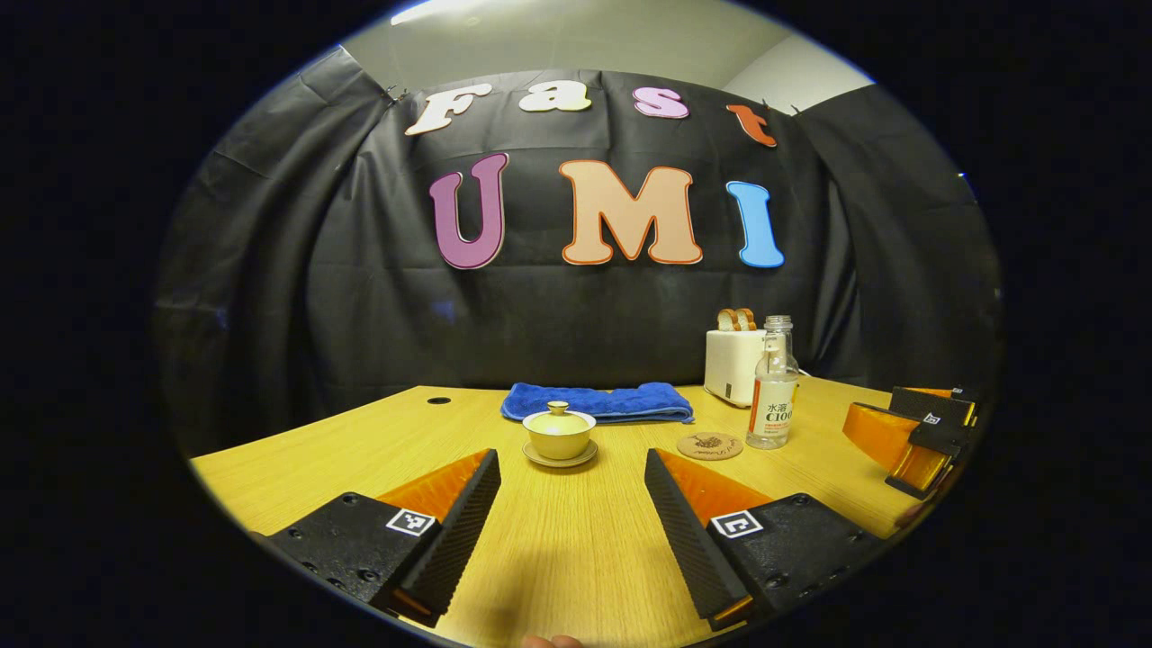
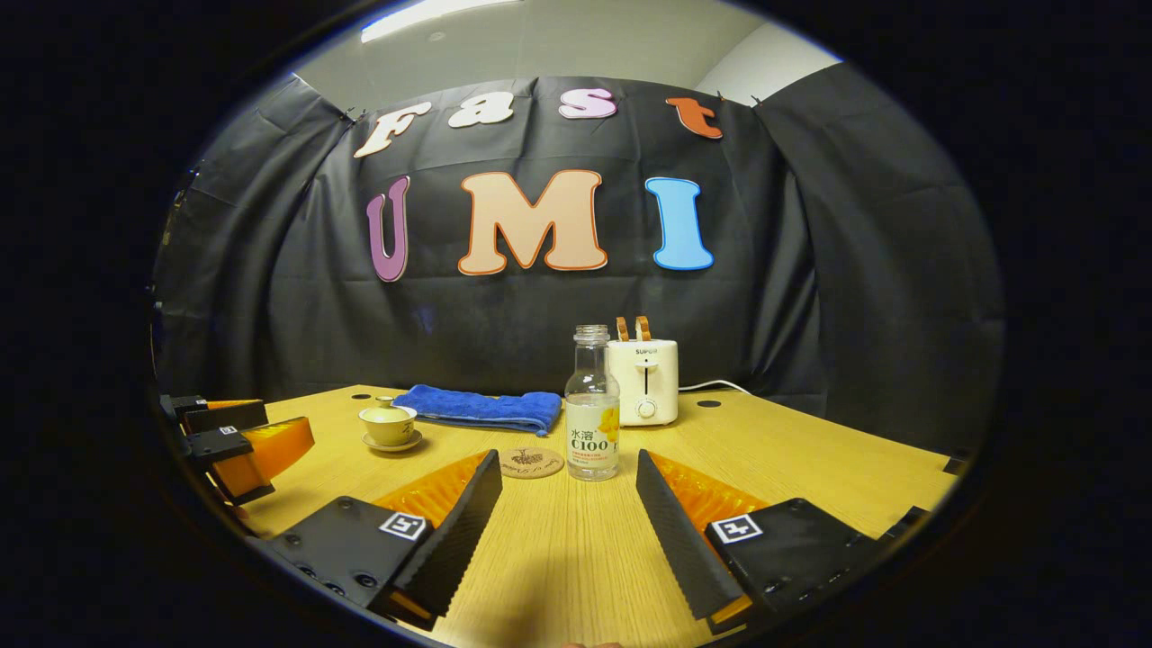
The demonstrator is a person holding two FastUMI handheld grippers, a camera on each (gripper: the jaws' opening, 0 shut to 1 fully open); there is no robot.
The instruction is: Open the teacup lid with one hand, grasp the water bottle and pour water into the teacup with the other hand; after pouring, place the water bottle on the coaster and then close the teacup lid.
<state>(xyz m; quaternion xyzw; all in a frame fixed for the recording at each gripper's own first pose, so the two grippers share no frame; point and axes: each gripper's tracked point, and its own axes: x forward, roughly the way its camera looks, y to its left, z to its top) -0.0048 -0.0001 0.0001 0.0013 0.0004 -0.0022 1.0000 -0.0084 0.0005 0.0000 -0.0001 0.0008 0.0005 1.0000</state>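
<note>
A pale yellow teacup (image 1: 559,435) with its lid on stands on a saucer, straight ahead of my left gripper (image 1: 572,468), which is open and short of it. The clear water bottle (image 1: 773,385) stands upright, uncapped, beside a round cork coaster (image 1: 710,445). In the right gripper view the water bottle (image 2: 592,407) stands just ahead of my open right gripper (image 2: 569,472), with the coaster (image 2: 531,463) to its left and the teacup (image 2: 388,424) farther left. Each gripper shows at the edge of the other's view: the right gripper (image 1: 931,441), the left gripper (image 2: 229,441).
A folded blue towel (image 1: 598,401) lies behind the teacup on the wooden table (image 1: 576,549). A white toaster (image 1: 733,364) with bread slices stands at the back, behind the bottle. Cable holes dot the table's far edge.
</note>
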